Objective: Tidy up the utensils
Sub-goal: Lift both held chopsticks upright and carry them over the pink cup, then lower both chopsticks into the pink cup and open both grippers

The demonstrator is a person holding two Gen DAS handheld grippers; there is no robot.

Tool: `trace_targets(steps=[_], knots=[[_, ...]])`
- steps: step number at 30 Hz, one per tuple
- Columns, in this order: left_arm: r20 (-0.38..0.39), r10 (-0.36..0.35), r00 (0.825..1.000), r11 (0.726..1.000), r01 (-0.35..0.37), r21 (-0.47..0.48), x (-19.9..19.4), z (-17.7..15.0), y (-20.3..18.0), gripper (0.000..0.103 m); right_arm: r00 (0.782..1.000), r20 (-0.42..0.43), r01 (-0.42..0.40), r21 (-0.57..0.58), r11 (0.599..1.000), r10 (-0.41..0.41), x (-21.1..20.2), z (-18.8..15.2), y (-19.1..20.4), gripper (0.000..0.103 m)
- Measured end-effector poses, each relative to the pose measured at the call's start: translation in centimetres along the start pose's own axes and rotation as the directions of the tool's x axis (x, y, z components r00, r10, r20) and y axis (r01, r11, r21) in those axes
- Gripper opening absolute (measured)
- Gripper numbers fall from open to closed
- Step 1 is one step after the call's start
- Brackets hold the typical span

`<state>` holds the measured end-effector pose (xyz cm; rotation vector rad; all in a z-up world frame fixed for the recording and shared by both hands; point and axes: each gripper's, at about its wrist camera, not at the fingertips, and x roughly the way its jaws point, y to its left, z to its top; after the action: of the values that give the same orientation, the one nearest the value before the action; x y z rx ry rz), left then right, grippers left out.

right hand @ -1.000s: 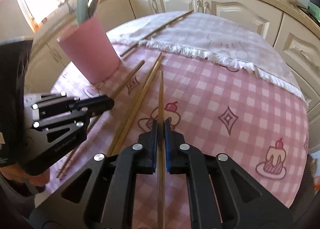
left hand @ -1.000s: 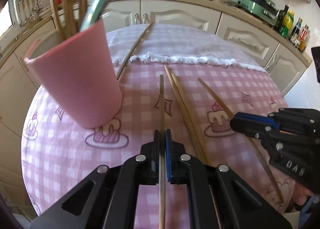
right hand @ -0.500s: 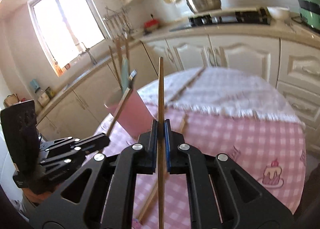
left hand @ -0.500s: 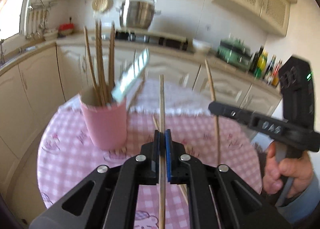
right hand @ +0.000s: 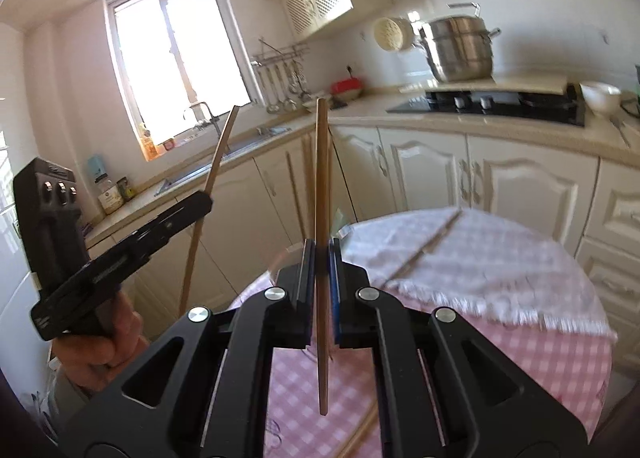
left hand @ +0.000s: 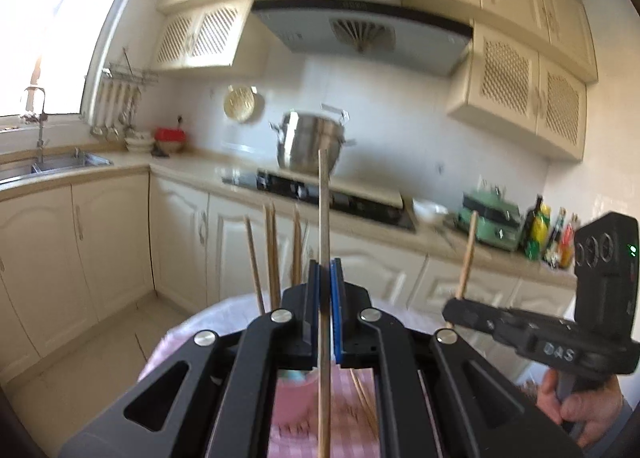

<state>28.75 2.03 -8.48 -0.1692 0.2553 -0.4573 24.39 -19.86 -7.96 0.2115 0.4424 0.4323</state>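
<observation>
Above the table [right hand: 520,338], both grippers [left hand: 325,270] [right hand: 322,250] clamp chopsticks [left hand: 323,217] [right hand: 321,177] pointing upright.

The black two-finger left gripper [left hand: 325,310] has its jaws closed on a thin wooden chopstick [left hand: 324,242]. To its right, the black right gripper [right hand: 322,290], held by a hand [left hand: 580,410], clamps another wooden chopstick [right hand: 321,193].

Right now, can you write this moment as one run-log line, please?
left hand-held gripper: shut on chopstick | right hand-held gripper: shut on chopstick | both chopsticks off table | pink cup: holds chopsticks
</observation>
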Motion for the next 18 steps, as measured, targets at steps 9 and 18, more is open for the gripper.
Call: trace_targets(steps=[9,18], knots=[[0.214,0.001,0.977,1.000,0.003,-0.017,2.0,5.0,0.7,0.005,0.995,0.093,-0.029,-0.074,0.997,0.036,2.0,6.3,2.1,0.007],[0.241,-0.009,0.970,0.999,0.019,-0.041,6.6,5.0,2.1,0.005,0.994,0.097,-0.047,-0.084,0.995,0.055,6.1,8.5,2.6,0.007]])
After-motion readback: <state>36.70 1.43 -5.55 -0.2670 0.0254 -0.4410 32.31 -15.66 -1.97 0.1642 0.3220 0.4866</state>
